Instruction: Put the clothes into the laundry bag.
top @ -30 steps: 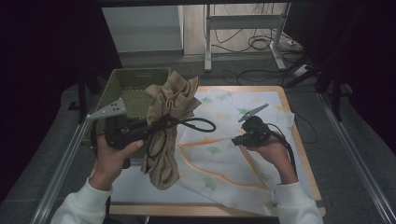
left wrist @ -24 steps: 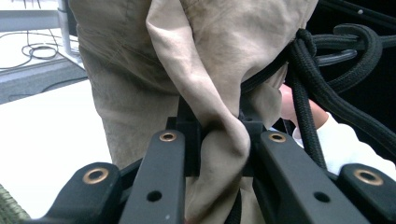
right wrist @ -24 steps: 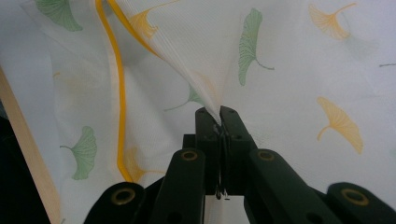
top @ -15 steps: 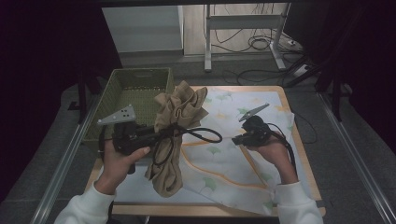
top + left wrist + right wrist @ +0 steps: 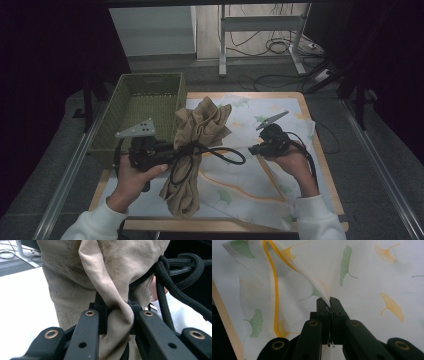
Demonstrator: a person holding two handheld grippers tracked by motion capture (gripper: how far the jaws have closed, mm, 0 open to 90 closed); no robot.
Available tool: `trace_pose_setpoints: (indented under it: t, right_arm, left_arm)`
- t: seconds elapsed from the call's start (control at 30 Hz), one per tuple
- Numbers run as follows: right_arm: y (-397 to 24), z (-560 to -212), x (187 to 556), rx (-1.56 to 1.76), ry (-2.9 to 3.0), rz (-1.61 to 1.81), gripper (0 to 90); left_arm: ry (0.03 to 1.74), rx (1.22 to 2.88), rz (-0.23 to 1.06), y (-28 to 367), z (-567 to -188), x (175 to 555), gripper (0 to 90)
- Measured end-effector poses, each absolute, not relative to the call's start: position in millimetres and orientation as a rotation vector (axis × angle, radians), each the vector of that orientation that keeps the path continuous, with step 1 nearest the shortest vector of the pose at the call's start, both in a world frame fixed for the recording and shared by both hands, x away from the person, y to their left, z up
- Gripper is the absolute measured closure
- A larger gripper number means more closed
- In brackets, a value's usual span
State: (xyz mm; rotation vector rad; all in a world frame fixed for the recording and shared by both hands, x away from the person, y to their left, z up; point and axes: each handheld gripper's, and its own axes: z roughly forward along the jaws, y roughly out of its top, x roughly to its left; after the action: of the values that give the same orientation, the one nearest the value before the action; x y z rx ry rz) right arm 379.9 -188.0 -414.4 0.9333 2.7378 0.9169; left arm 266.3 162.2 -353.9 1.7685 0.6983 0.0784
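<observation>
A tan cloth bag [image 5: 202,125] with a black drawstring cord [image 5: 225,152] hangs bunched over the table, just right of the green basket [image 5: 145,97]. My left gripper [image 5: 176,153] is shut on a fold of the tan cloth [image 5: 117,315], and the cord [image 5: 172,290] loops to its right. My right gripper [image 5: 253,149] is shut on a raised peak of the white leaf-print cloth [image 5: 240,182]. In the right gripper view, the thin cloth [image 5: 312,272] tents up from the closed jaws of the right gripper [image 5: 329,301].
The woven green basket stands at the table's far left corner. The printed cloth covers most of the wooden table [image 5: 327,170]. Metal rails [image 5: 385,175] run along both sides. A stand leg and cables [image 5: 270,47] lie on the floor beyond.
My left hand has carried the tan bag to the right and nearer, off the basket's edge and over the table. The right hand has stayed put, still pinching the printed cloth.
</observation>
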Motion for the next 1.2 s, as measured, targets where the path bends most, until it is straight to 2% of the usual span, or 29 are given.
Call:
trace_pose_setpoints:
  t: [1.2]
  right_arm:
    - [-191.6, -412.2, 380.6, 0.940, 2.722, 0.931, 86.4]
  left_arm:
    - [0.713, 1.901, -0.015, 137.4, -382.7, 273.4, 77.5]
